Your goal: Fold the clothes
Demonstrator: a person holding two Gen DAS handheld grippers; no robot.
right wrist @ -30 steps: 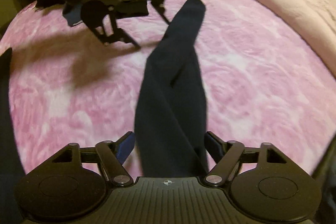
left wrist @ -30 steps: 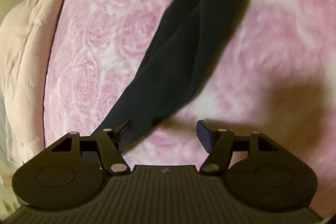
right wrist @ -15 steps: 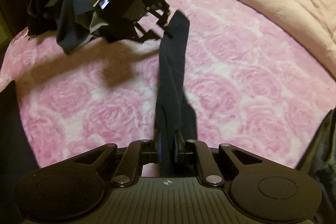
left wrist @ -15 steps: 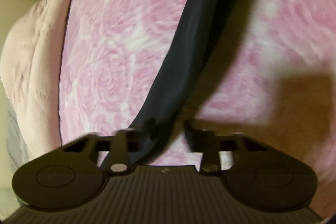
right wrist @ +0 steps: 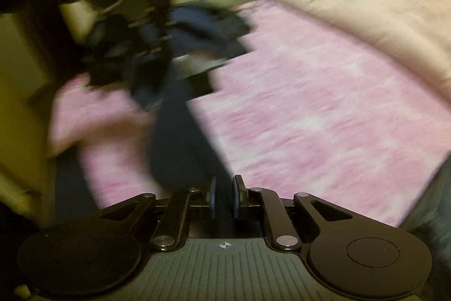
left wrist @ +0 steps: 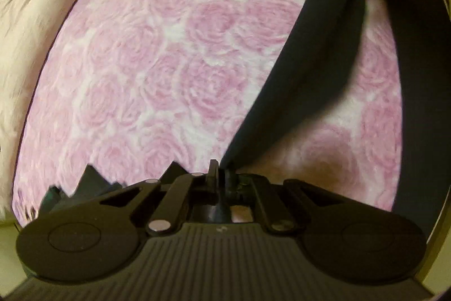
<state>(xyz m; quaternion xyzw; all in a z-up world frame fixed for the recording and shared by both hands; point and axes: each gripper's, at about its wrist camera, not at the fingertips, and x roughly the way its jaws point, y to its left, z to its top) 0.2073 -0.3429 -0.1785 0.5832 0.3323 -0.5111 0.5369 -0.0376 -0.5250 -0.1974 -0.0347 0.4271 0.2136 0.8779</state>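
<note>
From the left wrist, the left gripper is pinched on one end of a dark navy garment, which rises away up and to its right, lifted off the pink rose-patterned blanket, likely to stretch it straight. From the right wrist, badly blurred, the right gripper pinches the other end; the cloth runs ahead and left toward the other gripper.

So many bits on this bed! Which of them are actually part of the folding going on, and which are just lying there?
Part of the job:
- dark garment, lifted between both tools
- left gripper, clamped on one end
- right gripper, clamped on the other end

Just lying about:
- pink rose blanket
- cream duvet
- blurred heap of dark clothes
</note>
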